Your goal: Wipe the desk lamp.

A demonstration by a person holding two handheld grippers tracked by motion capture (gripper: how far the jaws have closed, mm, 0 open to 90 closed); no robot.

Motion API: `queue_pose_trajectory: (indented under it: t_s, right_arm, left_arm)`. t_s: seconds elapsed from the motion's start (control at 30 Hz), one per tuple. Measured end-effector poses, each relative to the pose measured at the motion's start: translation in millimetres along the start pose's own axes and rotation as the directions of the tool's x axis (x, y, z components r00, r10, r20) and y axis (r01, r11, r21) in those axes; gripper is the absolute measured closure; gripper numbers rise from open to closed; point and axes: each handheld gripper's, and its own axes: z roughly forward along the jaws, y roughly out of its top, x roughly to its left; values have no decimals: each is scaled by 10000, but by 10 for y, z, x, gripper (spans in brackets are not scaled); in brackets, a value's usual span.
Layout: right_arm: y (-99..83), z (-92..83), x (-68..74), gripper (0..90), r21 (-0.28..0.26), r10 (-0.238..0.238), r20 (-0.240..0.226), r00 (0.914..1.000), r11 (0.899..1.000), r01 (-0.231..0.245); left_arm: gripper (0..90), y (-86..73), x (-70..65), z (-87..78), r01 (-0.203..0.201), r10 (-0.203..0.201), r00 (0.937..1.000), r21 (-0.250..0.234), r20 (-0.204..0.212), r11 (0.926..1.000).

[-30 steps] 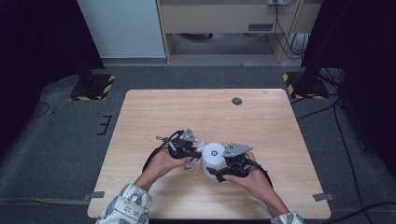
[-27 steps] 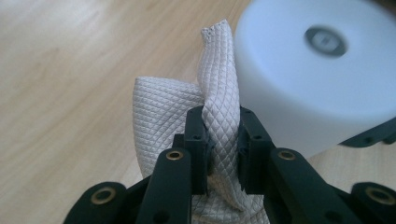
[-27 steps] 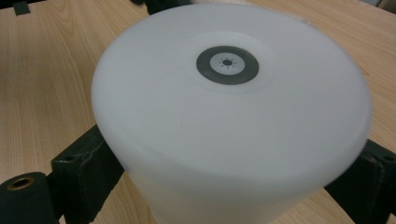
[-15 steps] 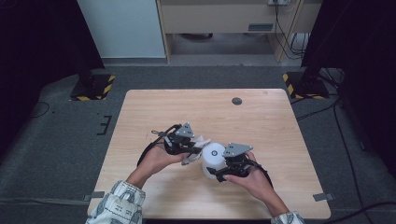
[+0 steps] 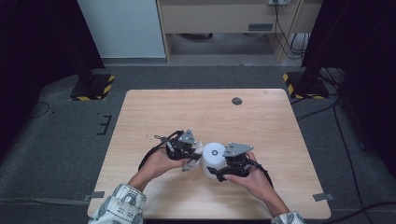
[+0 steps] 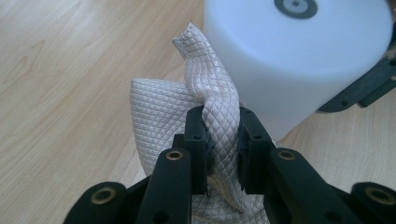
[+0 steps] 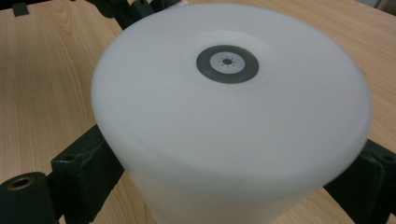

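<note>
A white cylinder point(image 5: 214, 156) with a small dark ring on its top stands near the front middle of the wooden table point(image 5: 163, 112). My right gripper point(image 5: 213, 164) is shut on it, one black jaw on each side of its wall; in the right gripper view the cylinder point(image 7: 229, 116) sits between the jaws of the right gripper point(image 7: 224, 179). My left gripper point(image 6: 223, 140) is shut on a bunched white quilted cloth point(image 6: 205, 93). The cloth lies against the left side of the cylinder point(image 6: 289, 60). From above, the left gripper point(image 5: 194, 154) and cloth point(image 5: 196, 150) sit just left of the cylinder.
A small dark round disc point(image 5: 236, 101) lies in the far part of the tabletop. Bare wood spreads left, right and beyond my hands. On the floor past the table stand two yellow-black striped bases point(image 5: 91, 88) point(image 5: 303, 86) and a cabinet.
My left gripper with the cloth has shifted slightly beside the cylinder. The right gripper and the cylinder have stayed in place.
</note>
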Motion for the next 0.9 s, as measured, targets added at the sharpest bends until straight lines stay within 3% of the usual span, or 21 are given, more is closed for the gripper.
queue_pose_trajectory:
  t_s: [0.43, 0.57, 0.73, 0.9]
  right_arm:
    - [-1, 5, -1, 87, -2, -17, 19, 10000, 10000, 17]
    - [0, 6, -2, 87, -5, -27, 21, 10000, 10000, 27]
    - [0, 7, -2, 87, 7, -34, 31, 10000, 10000, 34]
    - [0, 7, -1, 86, 14, -36, 32, 10000, 10000, 36]
  left_arm:
    - [760, -85, 42, 195, 86, -90, 9999, 424, 94, 9991]
    - [759, -64, 56, 159, 121, -124, 9999, 298, 71, 9995]
    - [759, 76, 76, 2, 58, -61, 9999, -201, -110, 9998]
    - [759, 108, 124, 46, 100, -102, 9999, -191, -130, 9998]
